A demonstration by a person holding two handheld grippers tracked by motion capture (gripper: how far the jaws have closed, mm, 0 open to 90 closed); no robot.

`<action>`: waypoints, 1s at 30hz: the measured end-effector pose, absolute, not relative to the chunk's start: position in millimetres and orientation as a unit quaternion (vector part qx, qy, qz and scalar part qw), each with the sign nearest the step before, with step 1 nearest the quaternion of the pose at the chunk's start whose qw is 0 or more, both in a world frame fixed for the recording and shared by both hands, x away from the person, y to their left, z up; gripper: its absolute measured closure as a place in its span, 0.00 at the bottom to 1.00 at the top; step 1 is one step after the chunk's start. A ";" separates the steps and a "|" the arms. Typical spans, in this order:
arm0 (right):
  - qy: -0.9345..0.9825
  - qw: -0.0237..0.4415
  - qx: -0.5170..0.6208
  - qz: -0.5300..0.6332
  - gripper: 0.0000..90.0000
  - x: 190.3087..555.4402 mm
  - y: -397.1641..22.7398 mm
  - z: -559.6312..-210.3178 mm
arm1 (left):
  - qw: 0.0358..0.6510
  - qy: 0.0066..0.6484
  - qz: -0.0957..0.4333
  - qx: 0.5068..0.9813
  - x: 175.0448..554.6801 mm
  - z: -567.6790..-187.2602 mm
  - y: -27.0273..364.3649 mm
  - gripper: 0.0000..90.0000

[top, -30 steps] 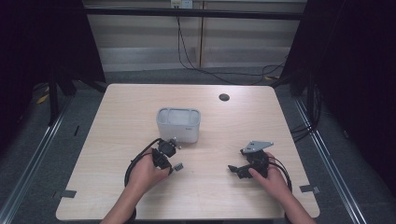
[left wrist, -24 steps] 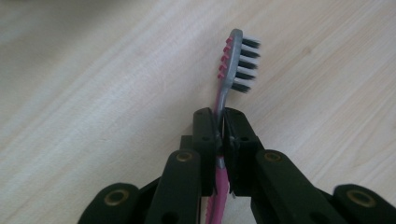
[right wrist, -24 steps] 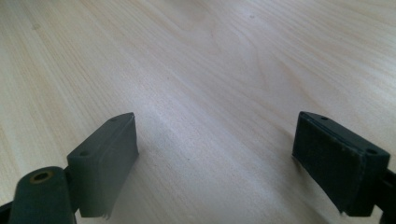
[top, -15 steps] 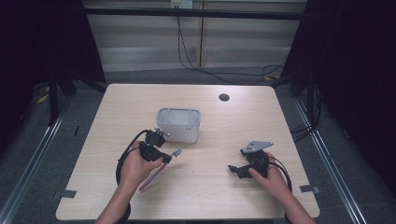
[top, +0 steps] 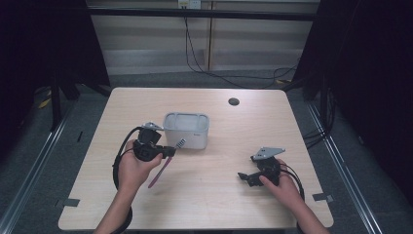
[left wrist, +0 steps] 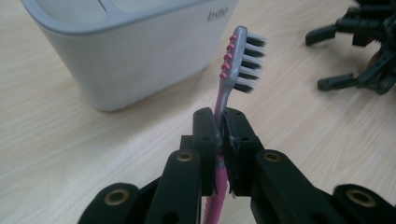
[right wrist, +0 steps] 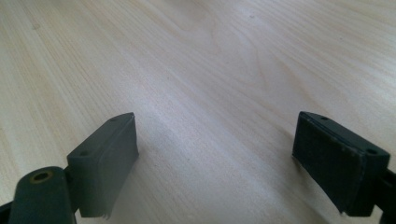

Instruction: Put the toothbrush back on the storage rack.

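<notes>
A pink and grey toothbrush [top: 165, 163] [left wrist: 231, 70] is clamped by its neck in my left gripper [top: 168, 152] [left wrist: 222, 123], which is shut on it and held above the table. Its bristled head points up toward the white-grey holder box [top: 186, 129] [left wrist: 121, 56], just short of the box's front wall. The pink handle hangs down toward the person's left hand. My right gripper [top: 242, 176] [right wrist: 215, 158] rests low over the bare wood at the right, jaws wide open with nothing between them. It is also seen far off in the left gripper view [left wrist: 369, 51].
The light wooden table [top: 243, 126] has a small dark round cap [top: 234, 101] near its far edge. Cables loop from both grippers beside the forearms. Dark floor and metal rails surround the table.
My left gripper has lifted the toothbrush off the table and swung it up and left, nearer the box's left front. The right gripper has stayed where it was.
</notes>
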State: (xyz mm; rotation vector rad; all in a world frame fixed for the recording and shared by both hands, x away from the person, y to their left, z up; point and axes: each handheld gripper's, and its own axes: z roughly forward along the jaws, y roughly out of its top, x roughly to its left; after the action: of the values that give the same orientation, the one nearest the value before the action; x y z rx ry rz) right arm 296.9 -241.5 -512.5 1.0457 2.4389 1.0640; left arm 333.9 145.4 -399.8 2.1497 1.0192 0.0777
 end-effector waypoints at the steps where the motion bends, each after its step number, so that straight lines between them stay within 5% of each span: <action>1: 0.845 0.141 0.362 0.368 0.15 296.9 -241.5 -512.5 | 0.377 0.397 0.033 0.836 333.9 -398.1 147.0 0.94; 30: 0.845 0.141 0.362 0.368 0.15 296.9 -241.5 -512.5 | 0.490 0.402 0.119 0.764 332.5 -370.9 172.0 0.94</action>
State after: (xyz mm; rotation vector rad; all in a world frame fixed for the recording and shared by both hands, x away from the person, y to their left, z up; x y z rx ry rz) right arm 296.9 -241.5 -512.5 1.0458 2.4389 1.0637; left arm 332.5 172.0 -370.9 1.8562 0.9762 0.2902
